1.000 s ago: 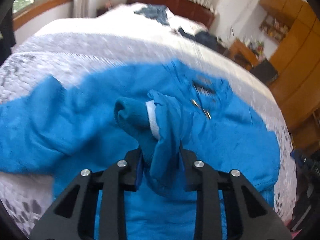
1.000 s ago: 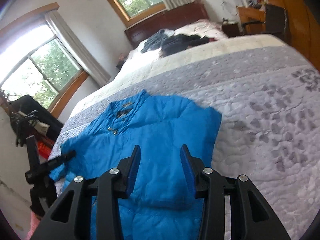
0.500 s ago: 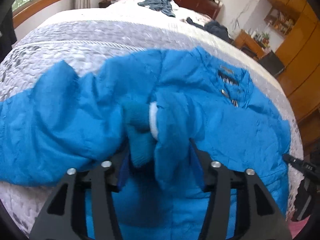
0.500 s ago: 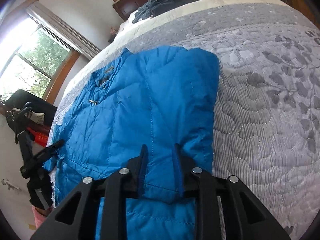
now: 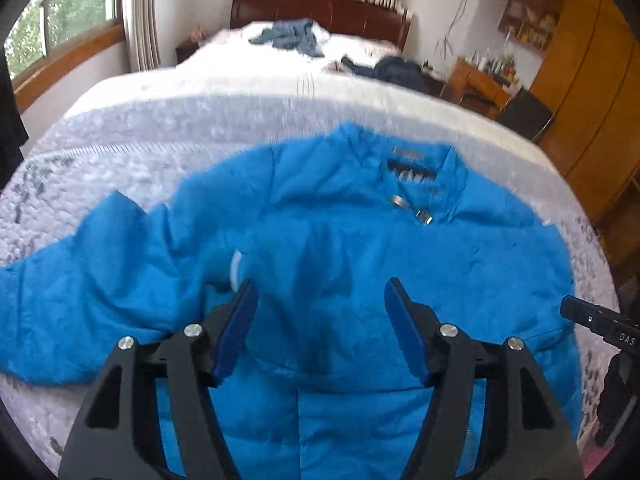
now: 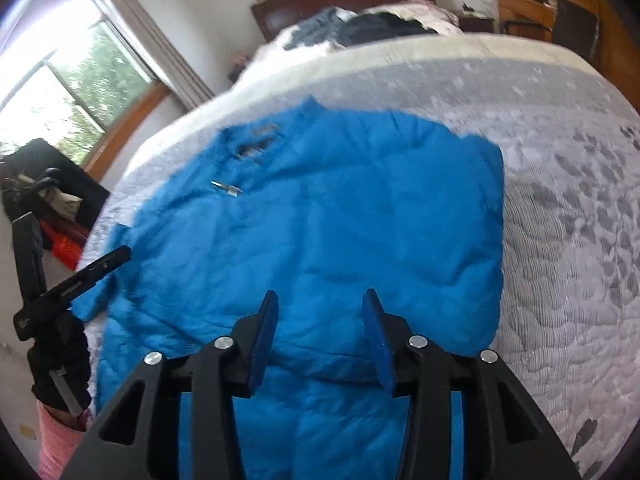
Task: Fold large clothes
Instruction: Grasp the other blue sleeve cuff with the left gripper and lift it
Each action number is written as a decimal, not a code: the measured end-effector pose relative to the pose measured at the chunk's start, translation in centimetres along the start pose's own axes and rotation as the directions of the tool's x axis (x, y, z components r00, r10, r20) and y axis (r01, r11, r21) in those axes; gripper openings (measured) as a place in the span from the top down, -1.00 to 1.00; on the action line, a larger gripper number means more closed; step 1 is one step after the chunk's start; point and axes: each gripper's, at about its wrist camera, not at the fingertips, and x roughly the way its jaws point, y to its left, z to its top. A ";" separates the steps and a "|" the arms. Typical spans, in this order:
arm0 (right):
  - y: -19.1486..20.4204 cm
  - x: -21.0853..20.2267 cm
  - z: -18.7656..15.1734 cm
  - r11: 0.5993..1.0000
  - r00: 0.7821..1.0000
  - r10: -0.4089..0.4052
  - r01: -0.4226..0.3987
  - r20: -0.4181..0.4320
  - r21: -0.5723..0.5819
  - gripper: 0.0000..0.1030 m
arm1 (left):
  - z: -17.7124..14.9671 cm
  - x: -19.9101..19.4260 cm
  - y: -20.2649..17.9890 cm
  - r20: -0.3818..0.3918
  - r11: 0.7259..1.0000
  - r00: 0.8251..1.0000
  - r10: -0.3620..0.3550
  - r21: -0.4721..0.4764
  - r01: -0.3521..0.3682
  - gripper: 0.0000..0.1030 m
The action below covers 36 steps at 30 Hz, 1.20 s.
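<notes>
Covering most of what we see is the bed (image 5: 120, 128), its grey patterned quilt (image 6: 568, 216) running up to a dark wooden headboard (image 5: 320, 8) with dark clothes (image 5: 292, 36) heaped near the pillows. On the quilt lies the blue padded jacket (image 5: 352, 248), front up, collar toward the headboard, metal snaps (image 5: 412, 208) showing at the neck. From our right wrist camera, one side of it (image 6: 460, 240) is folded in to a straight edge; from the left wrist camera, a sleeve (image 5: 80, 280) sprawls out to the side, and its white-lined cuff (image 5: 236, 268) rests on the body just beside our left finger. Our left gripper (image 5: 320, 328) hangs over the jacket with its jaws spread wide and nothing between them. Our right gripper (image 6: 320, 336) is likewise parted and empty above the lower front. A gloved hand (image 6: 60, 364) with a pink sleeve (image 6: 56, 440) shows at the bed's edge.
</notes>
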 end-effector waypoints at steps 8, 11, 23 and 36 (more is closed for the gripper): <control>-1.1 3.0 -0.6 0.999 0.998 -0.042 0.042 -0.041 -0.016 0.15 | -1.2 2.3 0.9 -0.011 0.999 1.000 -0.002 0.045 0.002 -0.27; -1.1 3.0 -0.8 0.999 0.999 -0.041 0.040 -0.029 -0.017 0.14 | -1.2 2.3 0.7 0.000 0.999 1.000 0.004 0.052 -0.004 -0.27; 6.8 -2.5 -1.5 0.985 0.995 0.095 -0.092 0.016 -0.145 -0.20 | -4.9 -9.4 13.3 0.104 0.987 0.995 0.013 -0.160 0.003 -0.62; 19.3 5.1 -4.7 0.910 0.958 0.142 -0.226 -0.251 -0.347 -0.20 | -12.9 -10.8 33.6 0.064 0.792 0.994 0.086 -0.609 -0.029 -0.58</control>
